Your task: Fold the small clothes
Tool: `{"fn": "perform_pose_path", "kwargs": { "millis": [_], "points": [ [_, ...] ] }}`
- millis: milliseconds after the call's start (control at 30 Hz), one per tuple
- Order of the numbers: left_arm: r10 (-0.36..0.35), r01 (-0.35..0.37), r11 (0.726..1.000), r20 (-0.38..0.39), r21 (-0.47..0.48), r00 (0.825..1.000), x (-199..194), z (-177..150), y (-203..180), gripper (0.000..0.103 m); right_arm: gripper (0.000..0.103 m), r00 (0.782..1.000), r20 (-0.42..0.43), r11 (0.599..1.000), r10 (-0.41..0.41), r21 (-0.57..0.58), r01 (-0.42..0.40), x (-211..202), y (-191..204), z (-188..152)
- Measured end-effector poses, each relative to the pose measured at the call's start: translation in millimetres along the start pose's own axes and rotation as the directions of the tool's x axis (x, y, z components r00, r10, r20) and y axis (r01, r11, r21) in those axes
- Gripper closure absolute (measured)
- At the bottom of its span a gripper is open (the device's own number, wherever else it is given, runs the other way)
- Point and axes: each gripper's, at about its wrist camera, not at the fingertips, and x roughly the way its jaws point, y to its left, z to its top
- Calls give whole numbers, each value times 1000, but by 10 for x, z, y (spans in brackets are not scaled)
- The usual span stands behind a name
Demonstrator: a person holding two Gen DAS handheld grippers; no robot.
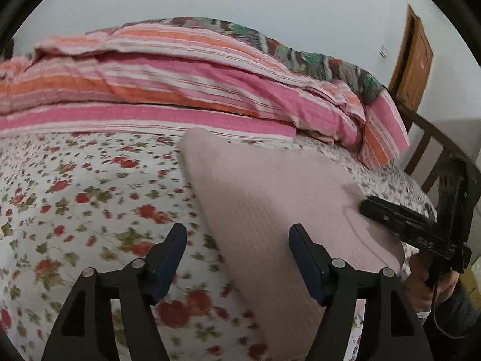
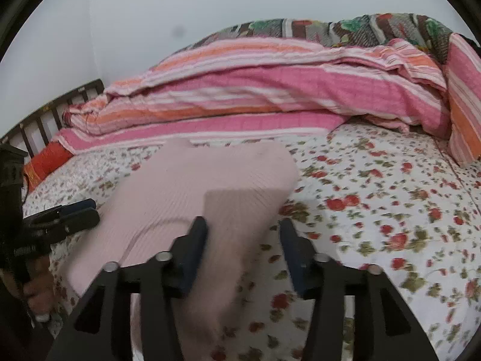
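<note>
A pale pink ribbed garment (image 1: 255,186) (image 2: 195,180) lies folded on the floral bedsheet (image 1: 75,195) (image 2: 375,210). In the left wrist view my left gripper (image 1: 237,237) stands open, and the garment's left edge runs between its fingers without touching the pads. My right gripper (image 2: 243,228) is open too, with the garment's right side lying in the gap, blurred, and neither pad pressing on it. Each gripper also shows from the side in the other view: the right gripper (image 1: 366,207) at the garment's right edge, the left gripper (image 2: 88,212) at its left edge.
A pink and orange striped quilt (image 1: 180,90) (image 2: 270,90) is piled along the back of the bed. A dark wooden bed rail (image 1: 427,150) (image 2: 45,114) closes one end, with a red item (image 2: 48,159) beside it. A wooden door (image 1: 415,60) stands beyond. A person's hand (image 1: 421,288) holds the right gripper.
</note>
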Motion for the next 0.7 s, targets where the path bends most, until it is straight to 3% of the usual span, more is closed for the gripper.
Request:
{"fn": "perform_pose_path", "kwargs": {
  "millis": [133,233,333,400,467,567,667,700],
  "points": [
    [-73,65,993,-77,-101,994,257,155,199,34,52,999,25,997,34,73,-36,-55,-78,150],
    [-141,116,972,-112,-204,984,529,253,334,34,52,998,21,993,62,96,-64,73,-54,206],
    [-166,129,954,-120,-269,979,730,340,424,34,53,1000,-2,999,10,51,-10,266,-18,144],
    [-163,114,946,-138,-305,977,900,412,479,34,53,999,18,995,40,88,-41,323,-109,51],
    [-176,117,939,-160,-324,971,1066,467,506,45,53,999,33,990,43,135,-47,312,-181,38],
    [-186,112,932,-188,-346,964,1260,567,523,53,53,999,44,994,8,108,-13,320,-118,25],
    [-171,97,922,-168,-375,971,1367,679,575,70,53,998,59,998,-25,56,22,312,-13,16],
    [-163,92,919,-158,-384,974,1379,711,596,70,53,998,57,998,-25,54,21,314,-12,17]
  ]
}}
